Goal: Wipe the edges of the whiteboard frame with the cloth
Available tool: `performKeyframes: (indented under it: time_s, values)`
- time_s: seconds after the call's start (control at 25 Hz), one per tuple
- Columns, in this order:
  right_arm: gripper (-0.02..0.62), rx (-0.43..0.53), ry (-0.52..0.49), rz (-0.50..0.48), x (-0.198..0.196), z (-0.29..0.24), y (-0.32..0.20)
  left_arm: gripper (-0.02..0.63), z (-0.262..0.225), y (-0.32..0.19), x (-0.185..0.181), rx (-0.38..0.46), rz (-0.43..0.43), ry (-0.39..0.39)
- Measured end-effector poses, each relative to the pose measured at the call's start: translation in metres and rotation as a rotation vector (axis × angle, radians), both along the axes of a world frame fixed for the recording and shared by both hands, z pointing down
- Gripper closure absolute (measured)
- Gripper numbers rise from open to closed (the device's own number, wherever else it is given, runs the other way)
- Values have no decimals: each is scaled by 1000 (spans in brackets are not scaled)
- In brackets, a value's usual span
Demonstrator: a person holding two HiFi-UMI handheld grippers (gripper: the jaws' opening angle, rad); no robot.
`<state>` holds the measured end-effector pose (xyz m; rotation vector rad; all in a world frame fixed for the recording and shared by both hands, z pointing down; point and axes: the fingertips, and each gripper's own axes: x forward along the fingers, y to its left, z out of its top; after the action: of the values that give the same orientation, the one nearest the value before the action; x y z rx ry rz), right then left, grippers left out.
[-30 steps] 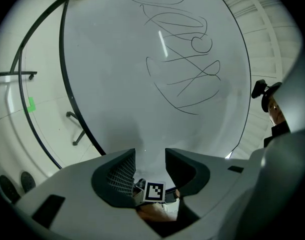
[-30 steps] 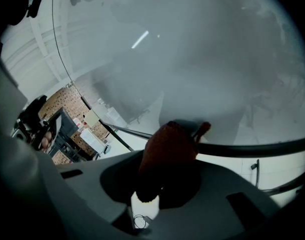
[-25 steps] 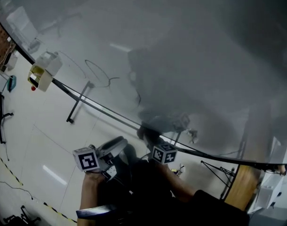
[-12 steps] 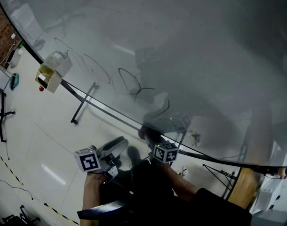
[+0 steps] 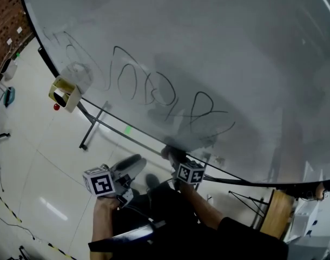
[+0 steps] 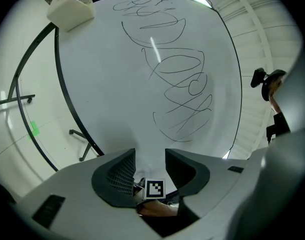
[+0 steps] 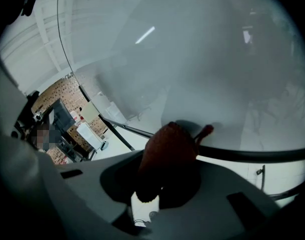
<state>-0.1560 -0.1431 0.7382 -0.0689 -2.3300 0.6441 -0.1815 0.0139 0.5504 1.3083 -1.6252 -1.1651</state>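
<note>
The whiteboard [image 5: 208,47] carries black scribbles and has a thin black frame [image 7: 252,155]. My right gripper [image 5: 173,153] sits at the frame's lower edge, shut on a dark reddish-brown cloth [image 7: 167,151] that bulges out between its jaws and touches the frame. In the head view the cloth [image 5: 170,151] shows only as a dark lump at the board's edge. My left gripper [image 5: 127,167] hangs lower left of the board, apart from it. Its jaws stand apart with nothing between them [image 6: 150,159], pointing up at the scribbled board [image 6: 157,84] and its frame [image 6: 60,81].
A white holder box [image 5: 67,88] with a yellow item and a red ball hangs at the board's left corner, also in the left gripper view [image 6: 70,9]. The board's stand leg [image 5: 92,126] crosses the pale tiled floor. A wooden piece [image 5: 278,210] stands at lower right.
The head view has swung upward, so the scribbles on the board have come into sight. Both grippers keep nearly the same places, the right one still at the lower frame edge.
</note>
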Motion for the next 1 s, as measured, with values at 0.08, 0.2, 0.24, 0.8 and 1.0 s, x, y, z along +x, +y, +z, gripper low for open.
performKeyframes:
  time_s: [0.08, 0.2, 0.24, 0.8, 1.0]
  values:
    - [520, 14, 11, 0, -6, 1, 7, 422, 0, 11, -3, -2, 7, -9]
    - [519, 28, 13, 5, -14, 4, 15, 422, 1, 30, -7, -7, -1, -22]
    - [520, 32, 11, 8, -17, 5, 17, 422, 1, 36, -8, -2, -7, -22]
    - [520, 65, 12, 62, -41, -2, 38, 422, 1, 103, 2, 36, -33, -16]
    - [520, 76, 21, 44, -56, -2, 55, 422, 2, 113, -7, 40, -39, -8]
